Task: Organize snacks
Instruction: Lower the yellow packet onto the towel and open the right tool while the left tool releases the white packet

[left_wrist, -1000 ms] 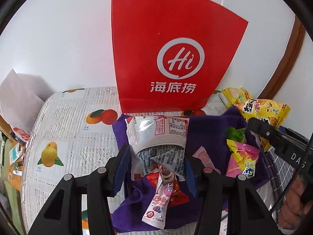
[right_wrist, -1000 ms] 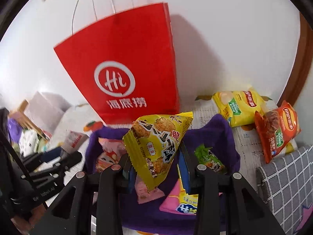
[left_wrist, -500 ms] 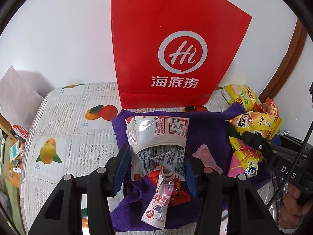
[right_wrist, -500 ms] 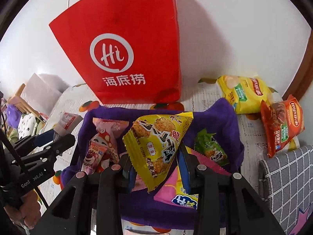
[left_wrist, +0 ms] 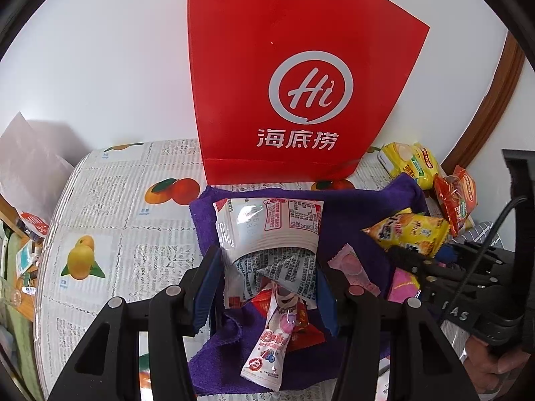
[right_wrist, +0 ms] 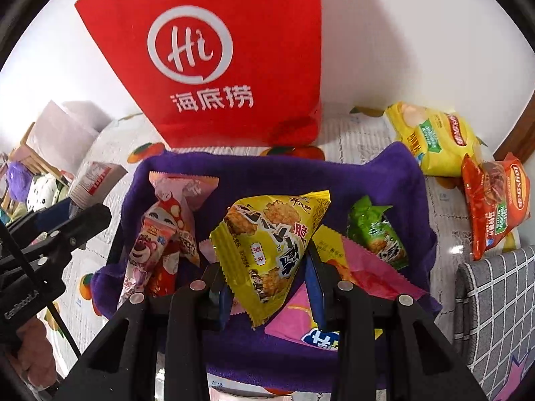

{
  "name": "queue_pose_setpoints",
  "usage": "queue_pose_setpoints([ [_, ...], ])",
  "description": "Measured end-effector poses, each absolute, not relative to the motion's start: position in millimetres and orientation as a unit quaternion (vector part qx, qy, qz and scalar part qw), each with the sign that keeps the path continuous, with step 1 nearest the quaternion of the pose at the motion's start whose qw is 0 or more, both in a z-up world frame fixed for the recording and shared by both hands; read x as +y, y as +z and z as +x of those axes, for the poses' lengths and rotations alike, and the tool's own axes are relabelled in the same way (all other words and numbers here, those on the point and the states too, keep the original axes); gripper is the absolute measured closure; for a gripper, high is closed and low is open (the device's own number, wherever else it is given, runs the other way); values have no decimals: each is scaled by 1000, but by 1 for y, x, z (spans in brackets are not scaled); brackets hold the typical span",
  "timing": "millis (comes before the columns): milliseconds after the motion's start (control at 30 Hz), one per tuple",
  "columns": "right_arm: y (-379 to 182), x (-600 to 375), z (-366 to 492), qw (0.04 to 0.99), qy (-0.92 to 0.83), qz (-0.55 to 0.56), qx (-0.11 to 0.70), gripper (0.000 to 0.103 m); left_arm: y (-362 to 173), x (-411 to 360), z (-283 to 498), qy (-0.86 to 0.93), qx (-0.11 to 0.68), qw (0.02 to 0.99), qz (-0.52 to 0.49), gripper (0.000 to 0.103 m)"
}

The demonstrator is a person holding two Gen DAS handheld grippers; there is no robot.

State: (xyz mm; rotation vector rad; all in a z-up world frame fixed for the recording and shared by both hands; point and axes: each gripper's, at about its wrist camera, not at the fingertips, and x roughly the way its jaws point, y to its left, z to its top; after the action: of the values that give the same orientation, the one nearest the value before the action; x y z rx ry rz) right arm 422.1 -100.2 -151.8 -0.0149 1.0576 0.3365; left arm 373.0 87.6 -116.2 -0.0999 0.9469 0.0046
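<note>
A: Your right gripper (right_wrist: 267, 280) has dropped lower over the purple cloth bin (right_wrist: 394, 167), still clenching the yellow rice-cracker packet (right_wrist: 267, 237).

B: And your left gripper (left_wrist: 267, 287) stays clamped on the white pouch (left_wrist: 267, 230), above the bin. Both look ready for release.

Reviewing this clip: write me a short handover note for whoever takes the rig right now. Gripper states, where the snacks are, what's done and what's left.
Left hand-held gripper: shut on the white snack packet, held above the purple cloth.
Right hand-held gripper: shut on the yellow rice-cracker packet, also over the cloth.
On the cloth: strawberry-bear packets, green packet, pink packet.
Off the cloth, to its right: yellow chip bag and red chip bag.
Red paper bag stands behind the cloth.
Done: both packets gripped. Left: placing them and sorting the rest; destination not evident.
</note>
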Motion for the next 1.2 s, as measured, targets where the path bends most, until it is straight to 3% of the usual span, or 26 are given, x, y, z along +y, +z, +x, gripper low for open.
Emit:
queue_pose_setpoints([
  [667,-163,-84,421,837,158,-46,522,65,-117,87,374,3,458,888,-47,52],
  [833,-164,-84,421,835,156,-54,524,56,-118,88,375,1,460,886,-50,52],
  [1200,-126,-103,408,863,159,-31,479,50,-116,83,373,-20,455,889,-52,52],
])
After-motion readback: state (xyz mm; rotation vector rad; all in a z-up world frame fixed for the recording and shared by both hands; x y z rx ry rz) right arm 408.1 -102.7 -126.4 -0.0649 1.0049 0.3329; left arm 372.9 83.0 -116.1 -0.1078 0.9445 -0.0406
